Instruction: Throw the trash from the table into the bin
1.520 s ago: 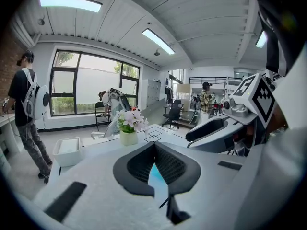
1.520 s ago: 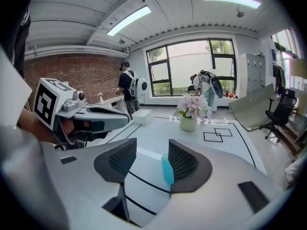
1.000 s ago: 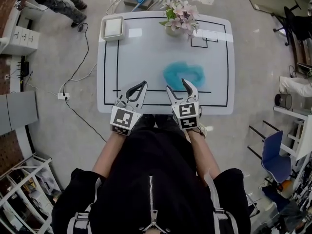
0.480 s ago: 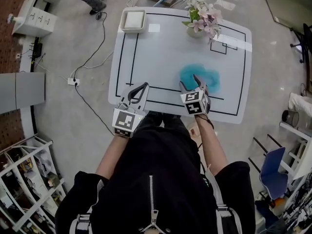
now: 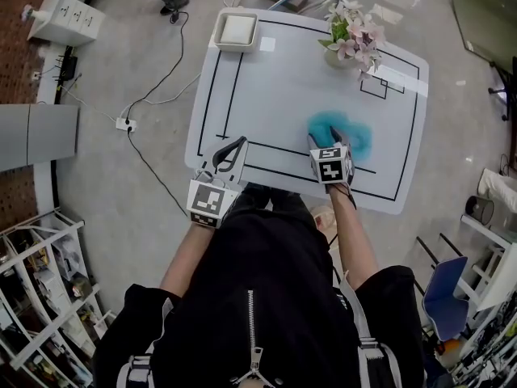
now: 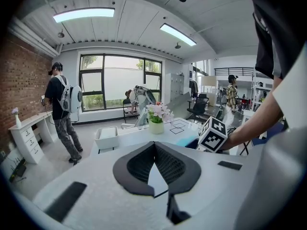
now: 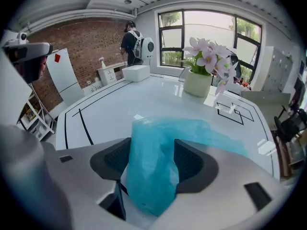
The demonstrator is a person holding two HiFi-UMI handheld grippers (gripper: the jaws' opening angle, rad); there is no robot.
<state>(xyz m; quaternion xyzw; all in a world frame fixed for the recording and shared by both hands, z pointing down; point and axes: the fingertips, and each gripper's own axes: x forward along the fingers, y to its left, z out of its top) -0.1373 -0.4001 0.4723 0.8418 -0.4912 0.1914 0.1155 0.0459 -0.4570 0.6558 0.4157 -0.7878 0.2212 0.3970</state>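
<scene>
The blue plastic bag (image 5: pixel 349 128) lies crumpled on the white desk (image 5: pixel 283 79), on the near right part, just past the black line that runs along the near edge. The right tongs (image 5: pixel 329 141) are clenched on its near end. In the right gripper view a thick fold of the bag (image 7: pixel 153 166) fills the gap between the two dark jaws, and the rest of the film trails away over the desk towards the right. The right tongs (image 7: pixel 152 152) rest low over the desk surface, and their marker cube sits just behind the jaws in the head view.

The left tongs (image 5: pixel 234 145) hang over the near left edge of the desk, well apart from the bag. Their jaws meet at the tips with nothing between them, and only a sliver of white desk shows through the opening behind the tips in the left gripper view (image 6: pixel 154 145). From that side the right gripper's marker cube (image 6: pixel 213 134) stands out beside the person's forearm.

At the far end of the desk a pale pot of pink flowers (image 5: pixel 353 37) stands near the right corner, beside a small black square outline. A white square tub (image 5: pixel 237 31) sits at the far left corner. A black rectangle is drawn round the desk top.

On the floor to the left, a white cable runs to a power strip (image 5: pixel 123 124). A person with a white backpack (image 6: pixel 62 104) stands by the brick wall near the large window.
</scene>
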